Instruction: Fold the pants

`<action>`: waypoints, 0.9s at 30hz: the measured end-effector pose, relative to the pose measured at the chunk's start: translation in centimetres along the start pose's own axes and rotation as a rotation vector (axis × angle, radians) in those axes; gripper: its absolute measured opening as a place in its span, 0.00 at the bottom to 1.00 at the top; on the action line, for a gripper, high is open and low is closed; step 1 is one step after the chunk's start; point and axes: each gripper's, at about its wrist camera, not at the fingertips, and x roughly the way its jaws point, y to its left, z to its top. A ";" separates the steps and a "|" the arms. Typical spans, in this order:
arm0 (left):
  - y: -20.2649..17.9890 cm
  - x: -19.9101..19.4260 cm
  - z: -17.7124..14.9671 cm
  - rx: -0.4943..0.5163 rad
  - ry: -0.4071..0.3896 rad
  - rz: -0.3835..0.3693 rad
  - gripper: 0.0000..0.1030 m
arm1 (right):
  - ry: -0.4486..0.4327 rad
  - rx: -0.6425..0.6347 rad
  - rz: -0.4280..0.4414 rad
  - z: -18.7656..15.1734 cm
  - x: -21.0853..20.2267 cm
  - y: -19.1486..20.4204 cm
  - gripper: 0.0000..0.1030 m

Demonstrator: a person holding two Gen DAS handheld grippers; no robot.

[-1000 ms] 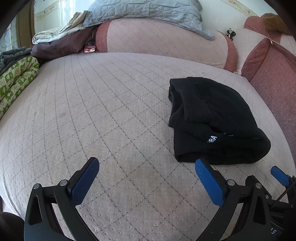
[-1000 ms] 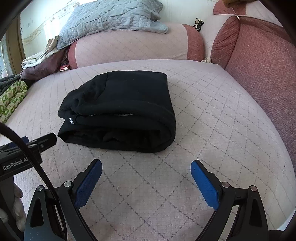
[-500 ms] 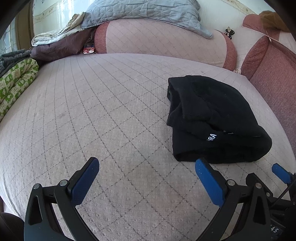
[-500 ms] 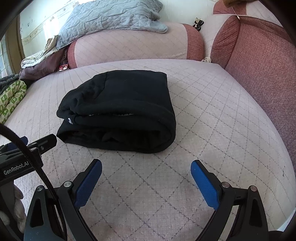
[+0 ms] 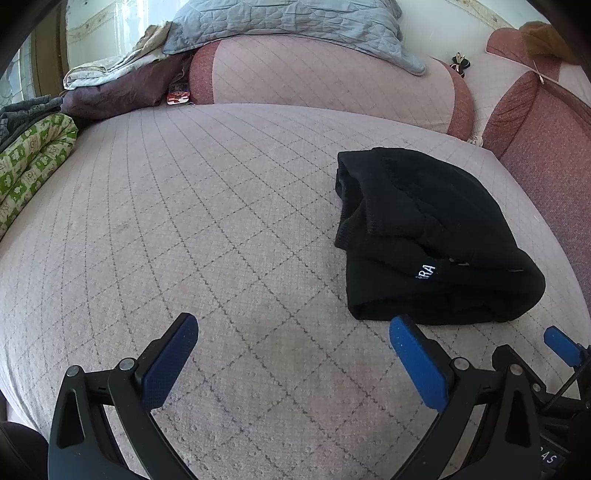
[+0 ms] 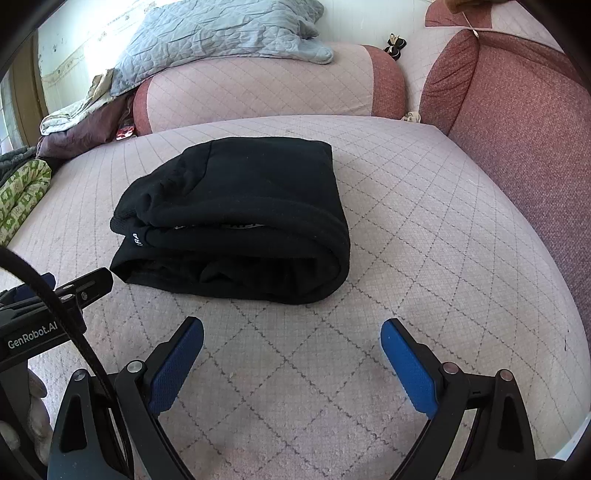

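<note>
The black pants (image 5: 424, 236) lie folded into a thick bundle on the pink quilted bed, with small white letters on one edge. In the right wrist view the pants (image 6: 240, 218) sit straight ahead of the fingers. My left gripper (image 5: 293, 350) is open and empty, low over the bed, with the bundle ahead to its right. My right gripper (image 6: 291, 354) is open and empty, a short way in front of the bundle's near edge. The left gripper's body (image 6: 44, 306) shows at the left of the right wrist view.
A pink bolster (image 5: 325, 88) with a grey-blue quilt (image 5: 288, 22) on it lies along the back. Piled clothes (image 5: 122, 85) and a green patterned blanket (image 5: 29, 162) sit at the left. A red cushioned headboard (image 6: 524, 122) runs along the right side.
Both grippers have drawn back slightly from the bundle and stay open. The pants have not moved.
</note>
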 end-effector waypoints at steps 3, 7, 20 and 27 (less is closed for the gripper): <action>0.0 0.2 -0.1 0.000 0.007 0.003 1.00 | 0.001 -0.001 -0.004 0.0 0.0 0.0 0.96; 0.1 0.1 -0.1 -0.001 0.001 0.007 1.00 | 0.000 0.002 -0.005 0.0 -0.1 -0.1 0.96; -0.2 0.1 -0.2 0.010 0.002 0.009 1.00 | -0.005 -0.002 -0.004 0.0 -0.2 0.0 0.96; -0.4 0.1 -0.2 0.009 0.006 0.013 1.00 | -0.002 -0.001 -0.006 -0.1 -0.2 0.1 0.96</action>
